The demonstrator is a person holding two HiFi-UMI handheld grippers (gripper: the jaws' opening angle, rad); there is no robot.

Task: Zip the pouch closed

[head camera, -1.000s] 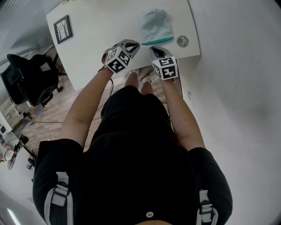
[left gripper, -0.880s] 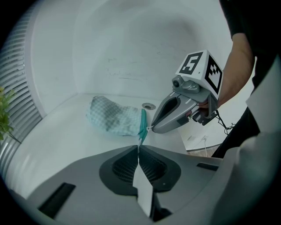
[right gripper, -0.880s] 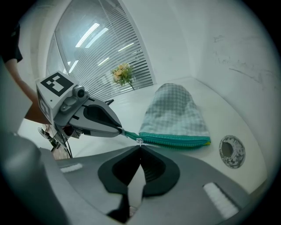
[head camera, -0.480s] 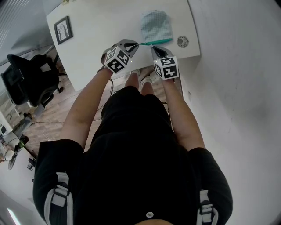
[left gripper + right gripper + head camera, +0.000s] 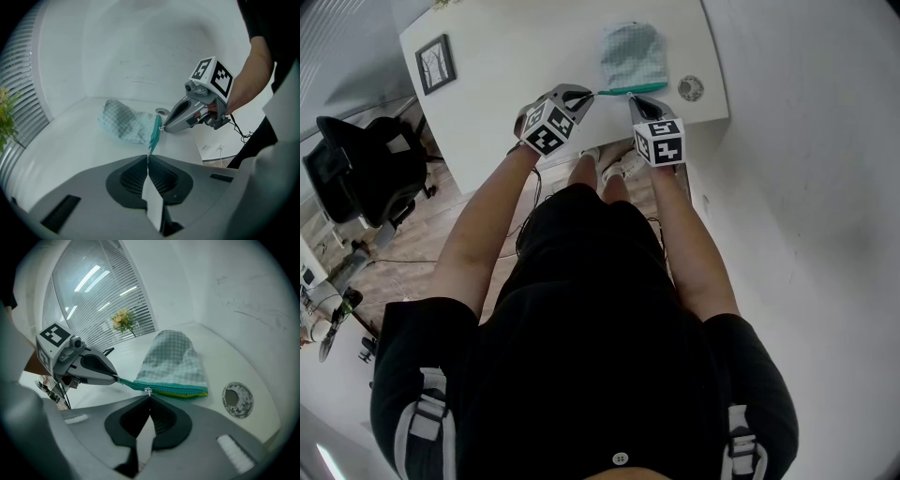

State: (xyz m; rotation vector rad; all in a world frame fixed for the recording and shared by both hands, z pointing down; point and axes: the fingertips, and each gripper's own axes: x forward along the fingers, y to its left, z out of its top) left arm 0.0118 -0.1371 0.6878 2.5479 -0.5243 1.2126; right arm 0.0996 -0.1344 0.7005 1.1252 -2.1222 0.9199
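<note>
A pale green checked pouch (image 5: 633, 52) lies on the white table (image 5: 516, 56), its teal zip (image 5: 630, 89) along the near side. My left gripper (image 5: 592, 94) is shut on the zip's left tail end (image 5: 149, 152) and holds it taut. To its right, my right gripper (image 5: 630, 97) is shut on the small silver zip pull (image 5: 148, 391). In the right gripper view the pouch (image 5: 173, 359) shows a strip of yellow lining (image 5: 190, 393) to the right of the pull, where the zip (image 5: 168, 388) stands parted. The left gripper view shows the pouch (image 5: 123, 124) beyond the right gripper (image 5: 161, 127).
A round metal cable grommet (image 5: 690, 88) sits in the table just right of the pouch. A framed picture (image 5: 434, 62) lies at the table's far left. A flower bunch (image 5: 123, 319) stands by the window blinds. A black chair (image 5: 356, 169) is left of the table.
My right gripper has edged slightly to the right along the zip with the pull. The left gripper and the pouch have stayed put.
</note>
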